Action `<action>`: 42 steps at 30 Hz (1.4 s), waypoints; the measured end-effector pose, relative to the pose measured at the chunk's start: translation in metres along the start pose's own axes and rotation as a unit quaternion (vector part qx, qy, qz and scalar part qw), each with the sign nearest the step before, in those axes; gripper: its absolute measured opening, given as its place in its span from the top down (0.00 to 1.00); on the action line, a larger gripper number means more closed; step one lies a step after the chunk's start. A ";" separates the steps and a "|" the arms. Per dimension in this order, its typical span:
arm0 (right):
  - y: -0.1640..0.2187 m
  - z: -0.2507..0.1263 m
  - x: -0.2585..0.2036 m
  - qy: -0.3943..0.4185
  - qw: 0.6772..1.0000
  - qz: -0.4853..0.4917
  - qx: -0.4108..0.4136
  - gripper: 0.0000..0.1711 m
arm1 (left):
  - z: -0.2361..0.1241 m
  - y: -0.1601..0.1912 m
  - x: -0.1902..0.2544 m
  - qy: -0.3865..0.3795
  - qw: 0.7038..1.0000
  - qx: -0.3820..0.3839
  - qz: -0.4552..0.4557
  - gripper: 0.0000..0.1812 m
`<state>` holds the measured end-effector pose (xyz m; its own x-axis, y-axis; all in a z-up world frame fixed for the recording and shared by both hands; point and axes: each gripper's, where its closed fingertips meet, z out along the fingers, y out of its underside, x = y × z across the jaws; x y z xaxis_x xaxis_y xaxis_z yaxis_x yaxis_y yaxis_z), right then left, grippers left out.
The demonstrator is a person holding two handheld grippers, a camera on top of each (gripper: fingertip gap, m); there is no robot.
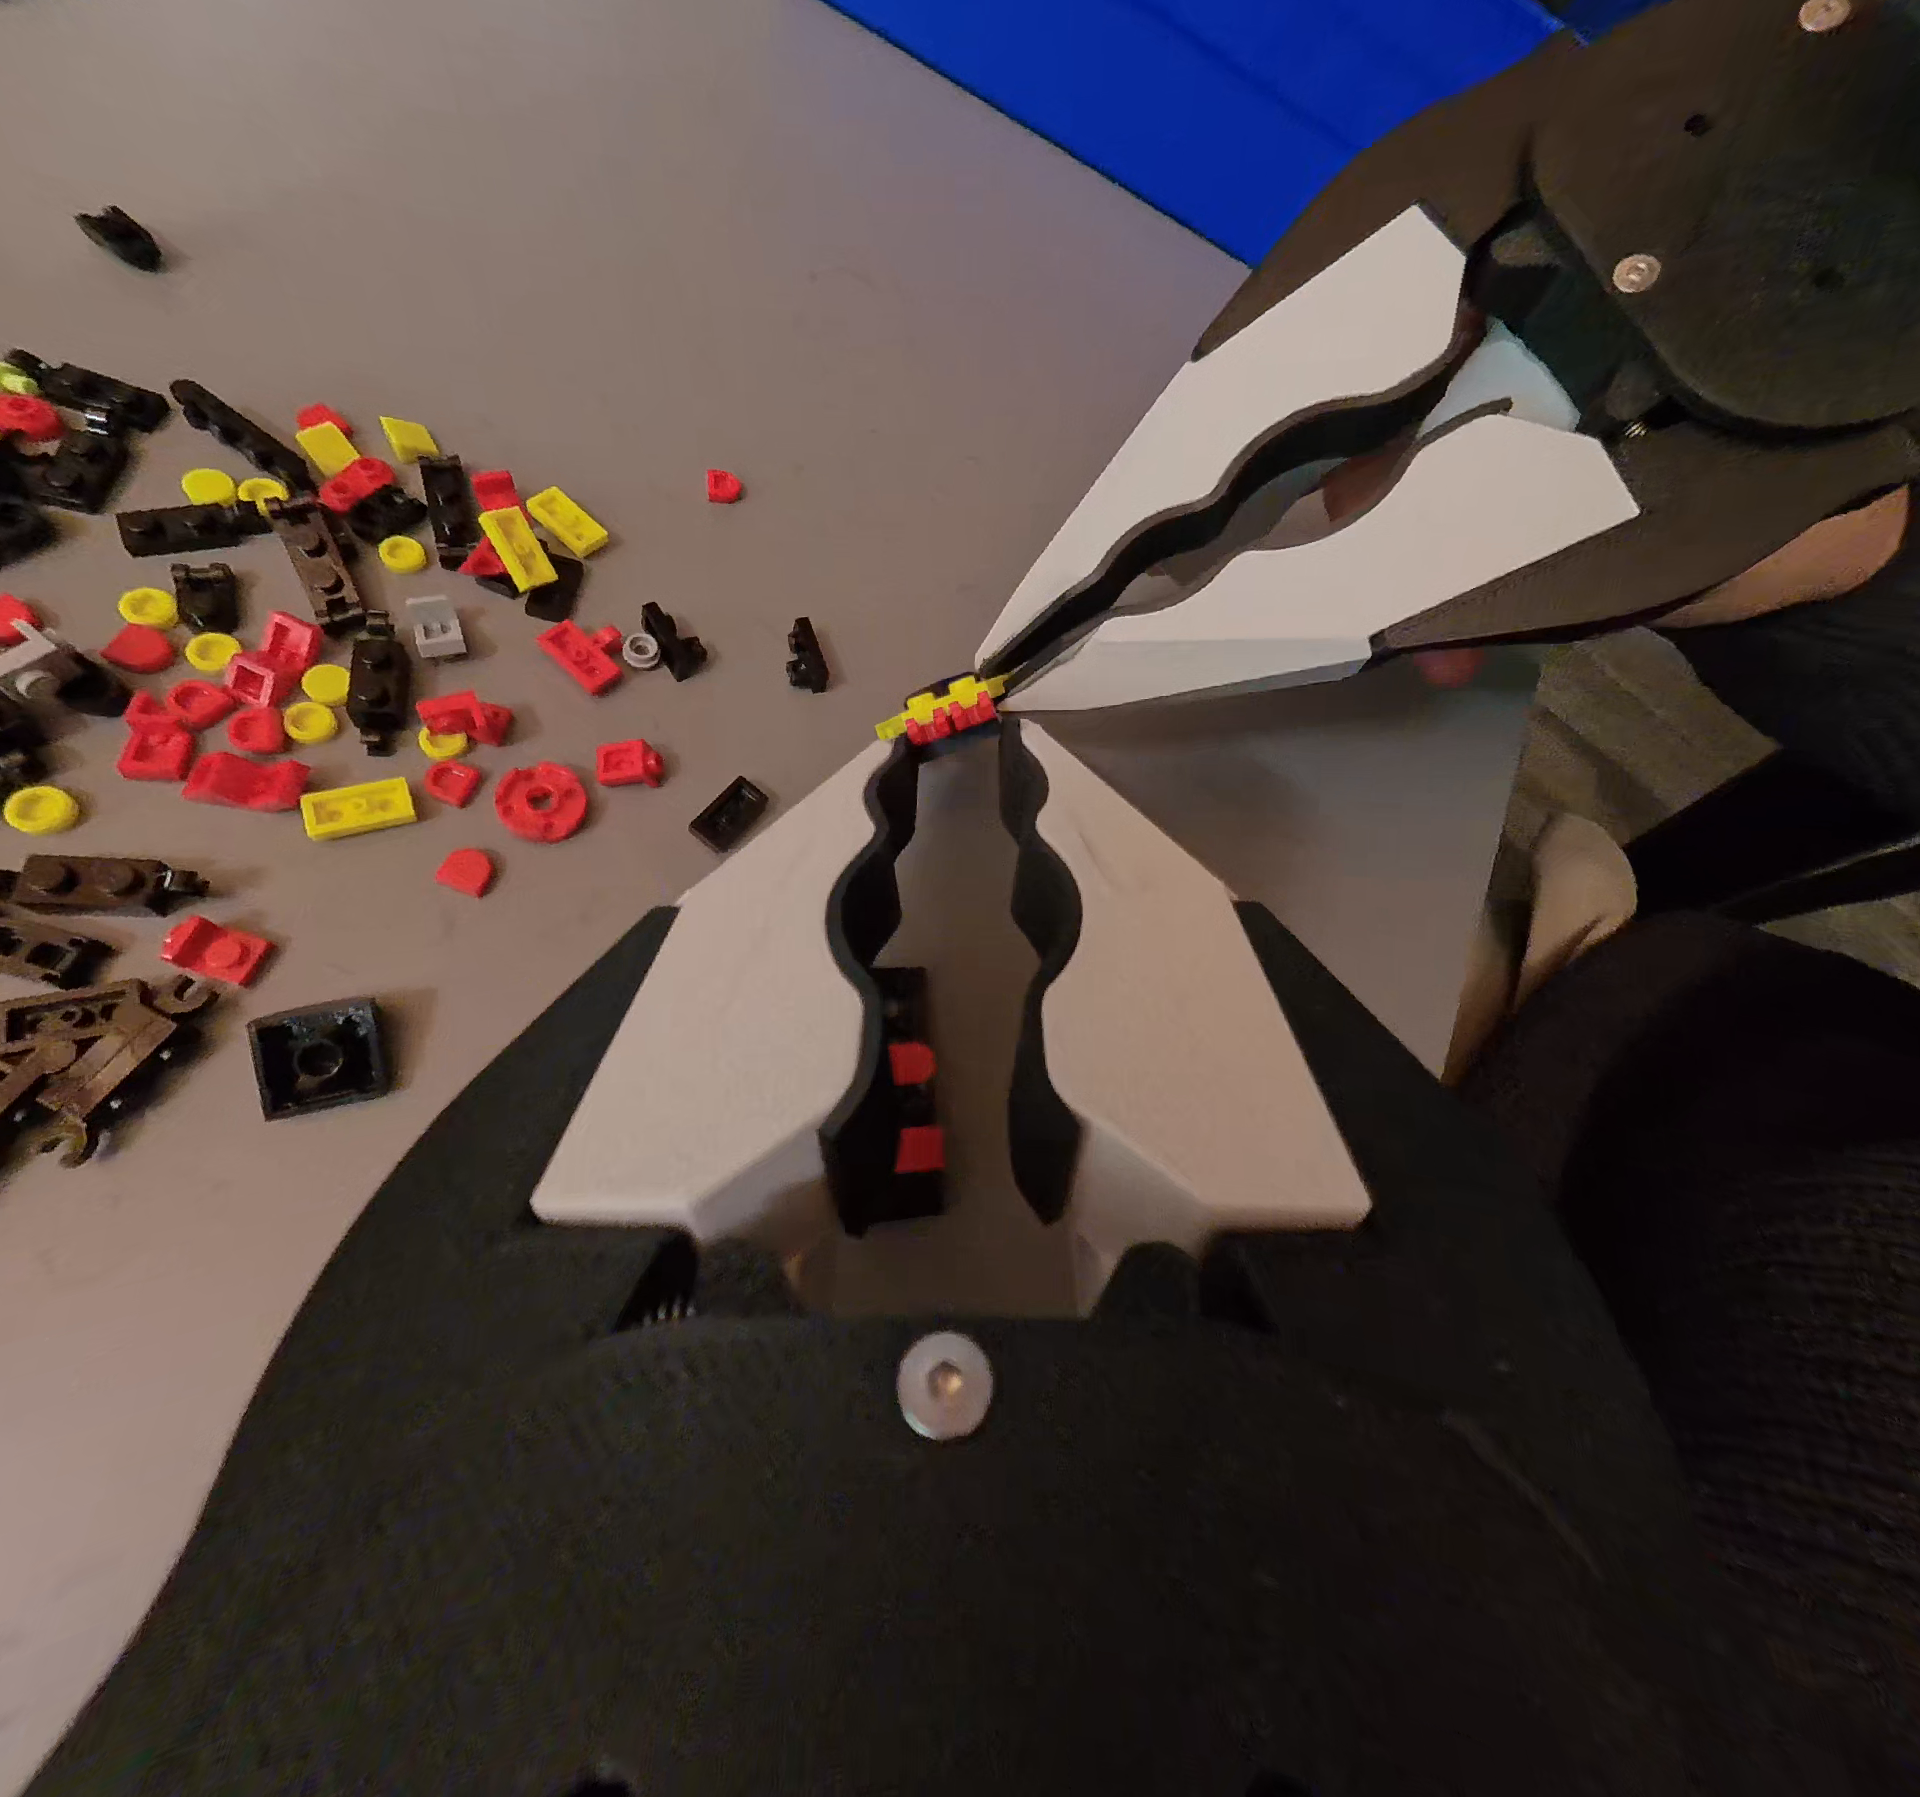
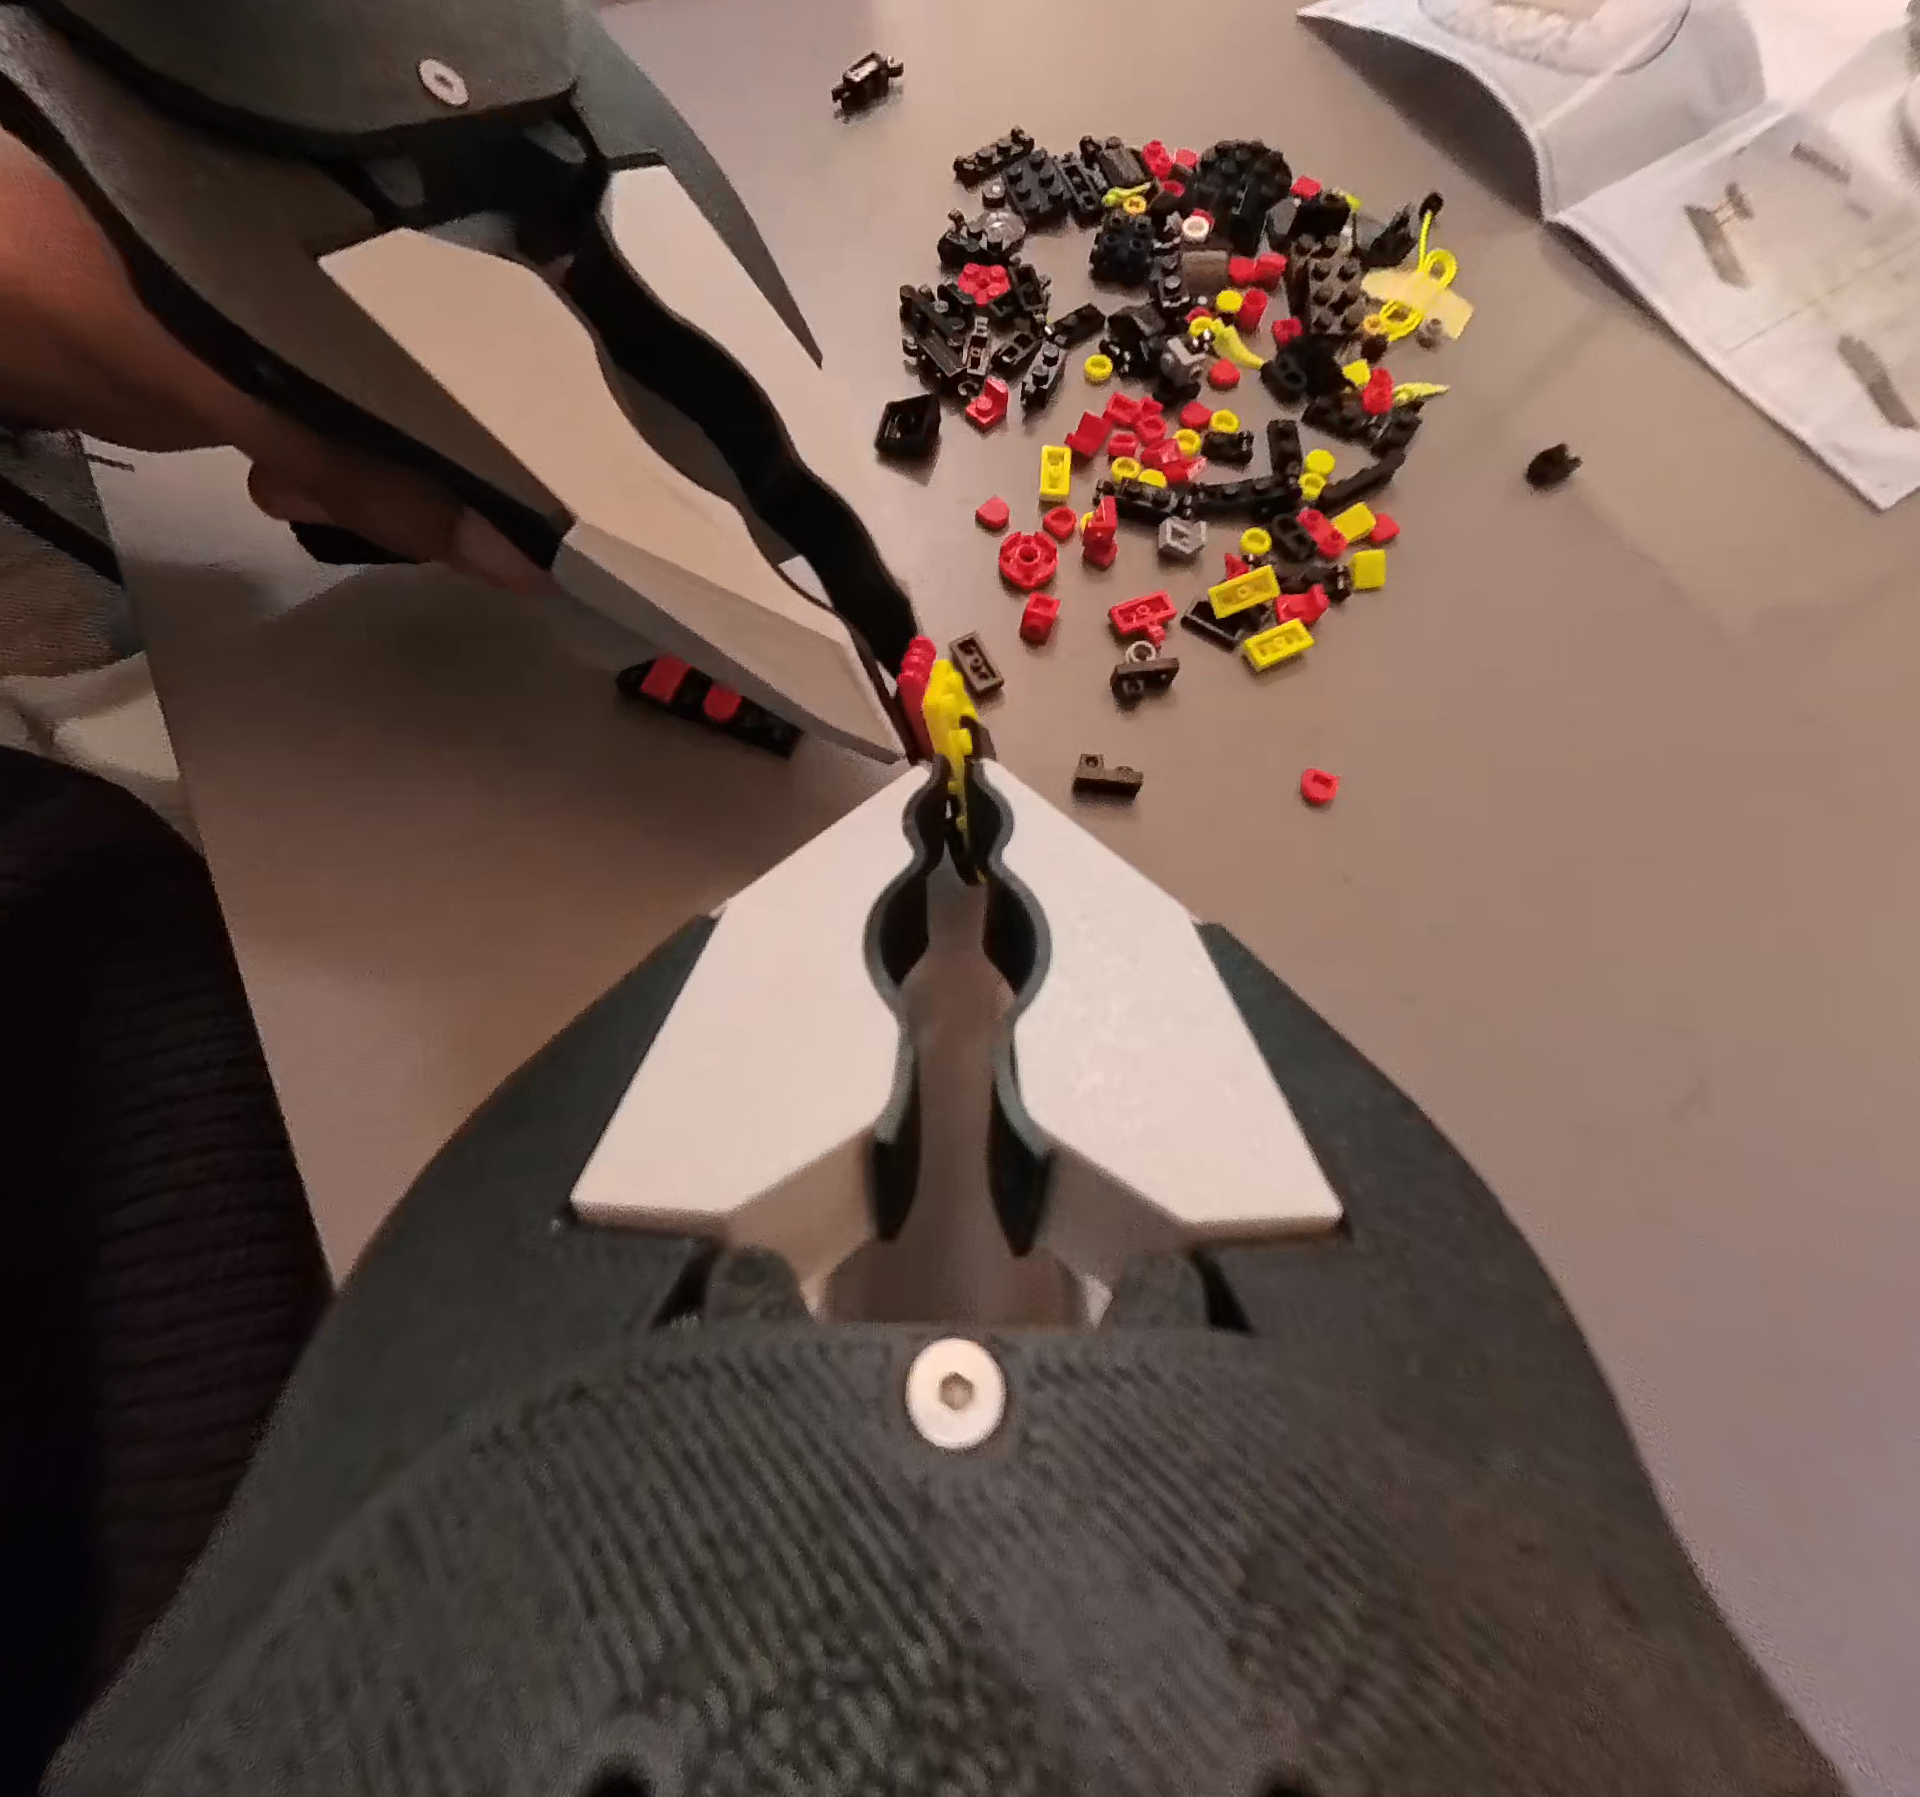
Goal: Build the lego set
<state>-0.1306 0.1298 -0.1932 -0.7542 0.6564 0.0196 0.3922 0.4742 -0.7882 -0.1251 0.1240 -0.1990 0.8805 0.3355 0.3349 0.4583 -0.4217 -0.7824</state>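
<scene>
Yellow, red and black make up the small build [image 1: 940, 711] [image 2: 943, 703], and you are holding it in the air between the two grippers, tip to tip, above the grey table [image 1: 727, 293].

Your left gripper [image 1: 954, 745] is closed down to a narrow gap. Its tips pinch the build's red edge, and from the right wrist view that gripper [image 2: 902, 698] comes in from the upper left with the red studs right at its tips. Your right gripper [image 2: 951, 791] is also nearly closed and clamps the yellow and black end of the build between its dark pads. From the left wrist view it [image 1: 987, 693] reaches in from the upper right and meets the build just beyond your left tips.

Below your left gripper, seen through the gap between its fingers, a black plate with red tiles [image 1: 904, 1103] [image 2: 707, 703] lies flat on the table.

To the left of your left gripper, and ahead and to the right of your right one, the pile of loose bricks [image 1: 312, 625] [image 2: 1195, 376] is spread out. A round red plate [image 1: 540, 800] [image 2: 1029, 560] sits on its near edge.

Ahead of your left gripper stands a blue box [image 1: 1143, 33]. Far ahead and to the right of your right gripper, an open instruction booklet [image 2: 1714, 220] lies beyond the pile.
</scene>
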 end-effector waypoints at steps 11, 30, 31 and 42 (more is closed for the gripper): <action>-0.010 -0.010 -0.003 -0.051 0.997 -0.023 0.061 0.94 | -0.010 -0.010 0.010 0.065 0.995 0.041 -0.059 0.92; 0.026 -0.001 0.001 0.007 0.981 -0.189 -0.052 0.96 | -0.040 -0.001 -0.022 0.034 0.998 0.024 -0.050 0.86; 0.027 0.000 -0.001 0.005 0.979 -0.195 -0.056 0.96 | -0.037 0.003 -0.023 0.022 0.999 0.015 -0.038 0.86; 0.013 -0.002 -0.010 -0.082 0.993 -0.088 0.002 0.91 | -0.038 -0.001 -0.003 0.070 0.997 0.026 -0.014 0.87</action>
<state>-0.1172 0.1306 -0.2022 -0.8863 0.4595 0.0577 0.2449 0.5707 -0.7838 -0.1235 0.0908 -0.1795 0.8770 0.2242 0.4251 0.4801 -0.3682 -0.7962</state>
